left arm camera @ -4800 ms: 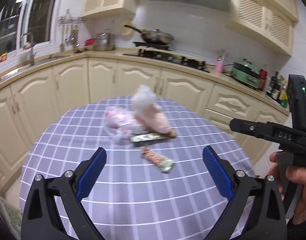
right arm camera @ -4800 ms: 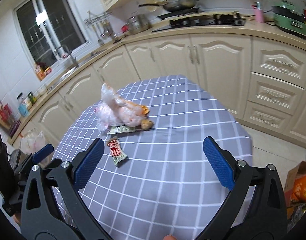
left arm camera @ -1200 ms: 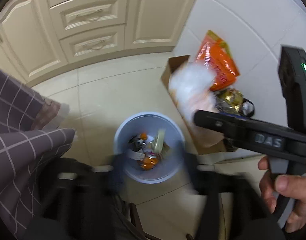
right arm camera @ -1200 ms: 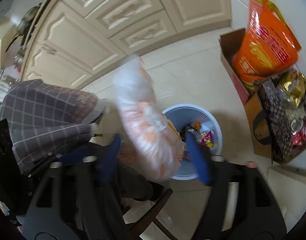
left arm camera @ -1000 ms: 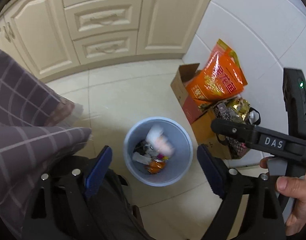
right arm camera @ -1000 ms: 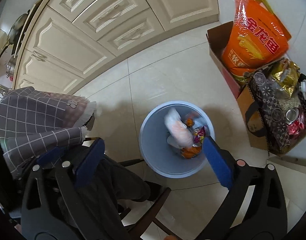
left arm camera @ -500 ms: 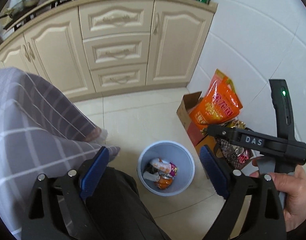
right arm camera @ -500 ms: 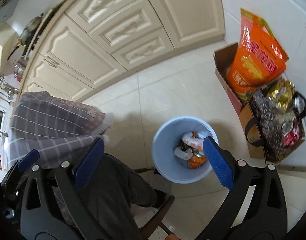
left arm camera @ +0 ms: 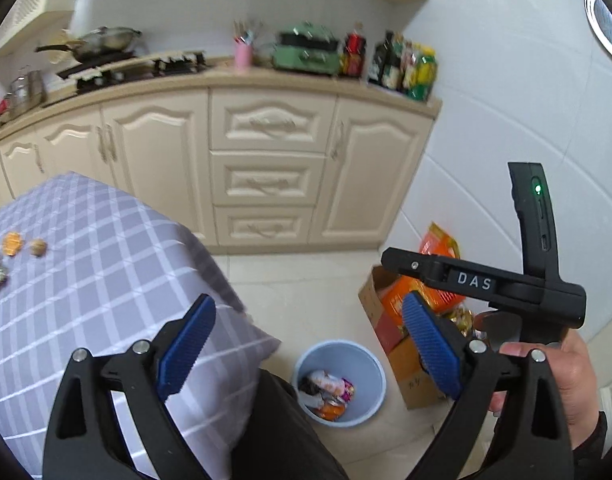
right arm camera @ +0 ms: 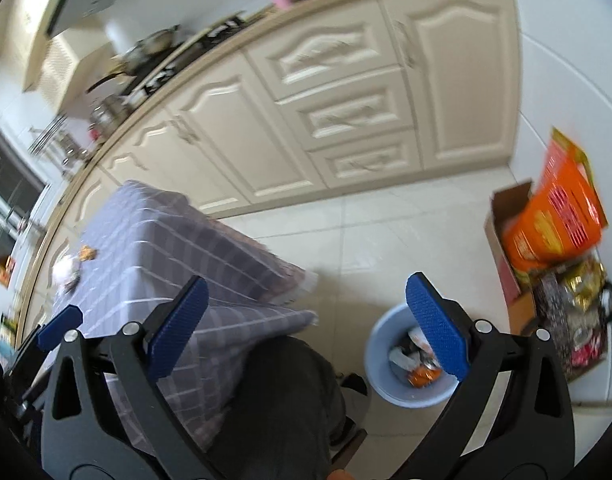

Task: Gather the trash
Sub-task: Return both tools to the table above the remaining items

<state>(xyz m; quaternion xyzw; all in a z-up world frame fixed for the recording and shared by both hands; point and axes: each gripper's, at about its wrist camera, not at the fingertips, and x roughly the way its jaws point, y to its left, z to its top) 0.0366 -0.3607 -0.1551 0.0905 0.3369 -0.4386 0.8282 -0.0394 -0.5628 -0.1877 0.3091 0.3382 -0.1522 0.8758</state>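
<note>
Both views are motion-blurred: the left gripper and the right gripper each stand with jaws wide apart and nothing between them, and the right pad partly covers the blue bin at lower right. The collected trash lies inside the bin at lower centre; small leftover scraps sit on the checked tablecloth at the left edge, too blurred to identify. Legible writing is limited to "DAS" on the right gripper's body, while print on the orange bag in the cardboard box cannot be read.

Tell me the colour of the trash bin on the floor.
Light blue. The trash bin shows best in the left wrist view, unobstructed, with wrappers inside.
</note>
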